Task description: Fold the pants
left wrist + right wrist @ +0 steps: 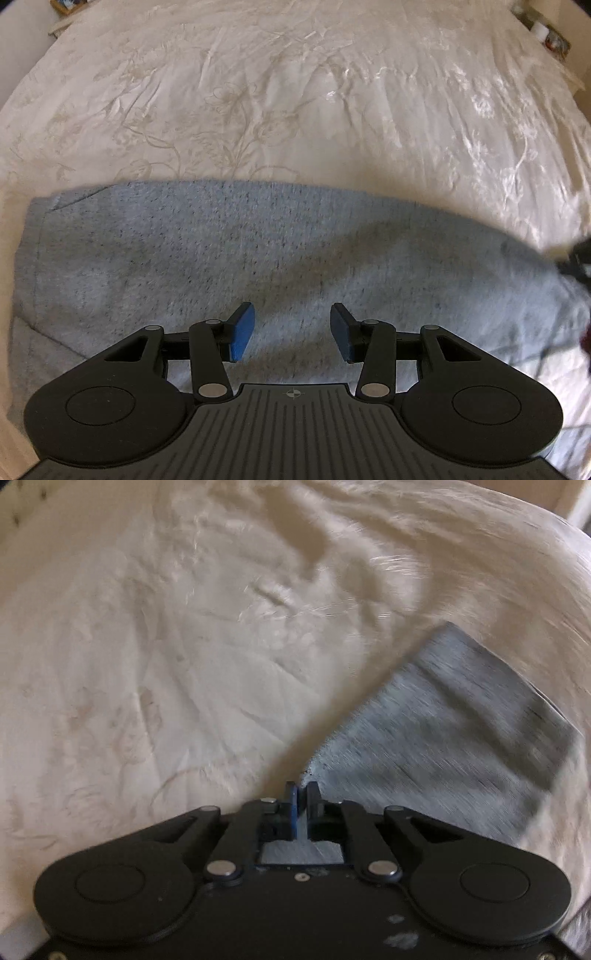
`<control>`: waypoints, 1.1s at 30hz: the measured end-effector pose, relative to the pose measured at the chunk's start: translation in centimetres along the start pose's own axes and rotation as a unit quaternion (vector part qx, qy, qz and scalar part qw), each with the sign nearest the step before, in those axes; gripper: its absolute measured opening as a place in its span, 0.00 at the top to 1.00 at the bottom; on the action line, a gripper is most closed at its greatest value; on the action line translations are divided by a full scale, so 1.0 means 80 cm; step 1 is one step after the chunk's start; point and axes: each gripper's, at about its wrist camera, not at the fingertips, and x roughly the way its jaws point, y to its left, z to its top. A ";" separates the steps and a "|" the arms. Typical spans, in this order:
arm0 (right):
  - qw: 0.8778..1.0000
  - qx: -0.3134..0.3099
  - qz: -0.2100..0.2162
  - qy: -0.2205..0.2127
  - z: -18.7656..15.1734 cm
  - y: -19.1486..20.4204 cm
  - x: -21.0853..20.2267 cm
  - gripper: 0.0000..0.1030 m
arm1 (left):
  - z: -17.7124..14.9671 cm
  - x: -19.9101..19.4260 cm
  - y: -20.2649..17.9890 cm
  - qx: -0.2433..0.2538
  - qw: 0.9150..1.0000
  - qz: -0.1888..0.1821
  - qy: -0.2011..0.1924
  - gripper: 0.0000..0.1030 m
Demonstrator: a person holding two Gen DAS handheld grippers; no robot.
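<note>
Grey heathered pants (229, 258) lie flat across a cream bedspread (280, 92), filling the lower half of the left wrist view. My left gripper (291, 325) is open just above the pants, holding nothing. In the right wrist view my right gripper (303, 794) is shut on an edge of the grey pants (454, 716), and the cloth stretches away to the right, lifted and blurred by motion. The right gripper also shows as a dark shape at the far right edge of the left wrist view (580, 262).
The cream floral bedspread (166, 646) covers the whole bed, wrinkled in places. Small items stand on ledges at the far corners (550, 35). A wooden frame shows at the top right of the right wrist view (569, 498).
</note>
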 end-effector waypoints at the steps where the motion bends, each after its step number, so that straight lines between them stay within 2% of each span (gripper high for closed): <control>1: 1.000 0.005 0.008 -0.003 -0.007 -0.012 -0.013 0.96 | 0.005 0.001 0.002 -0.006 1.000 -0.007 0.000 0.57; 5: 0.999 0.028 0.040 0.001 -0.049 -0.061 -0.057 0.97 | 0.026 0.005 0.008 -0.031 0.999 -0.035 0.000 0.57; 12: 0.998 0.025 0.054 0.025 -0.106 -0.101 -0.071 0.97 | 0.067 0.032 0.020 -0.073 0.996 -0.054 0.012 0.56; 19: 0.997 0.029 0.070 0.019 -0.098 -0.102 -0.070 0.97 | 0.076 0.068 0.045 -0.120 0.992 -0.030 0.035 0.56; 26: 0.997 0.020 0.073 0.022 -0.087 -0.093 -0.057 0.97 | 0.084 0.105 0.060 -0.160 0.985 -0.044 0.053 0.56; 31: 0.997 0.015 0.077 0.022 -0.086 -0.092 -0.054 0.97 | 0.103 0.131 0.048 -0.152 0.985 -0.038 0.071 0.57; 32: 0.997 0.015 0.078 0.021 -0.087 -0.092 -0.054 0.97 | 0.105 0.139 0.046 -0.148 0.985 -0.038 0.081 0.60; 33: 0.997 0.015 0.079 0.020 -0.088 -0.092 -0.054 0.97 | 0.107 0.142 0.045 -0.152 0.984 -0.036 0.081 0.82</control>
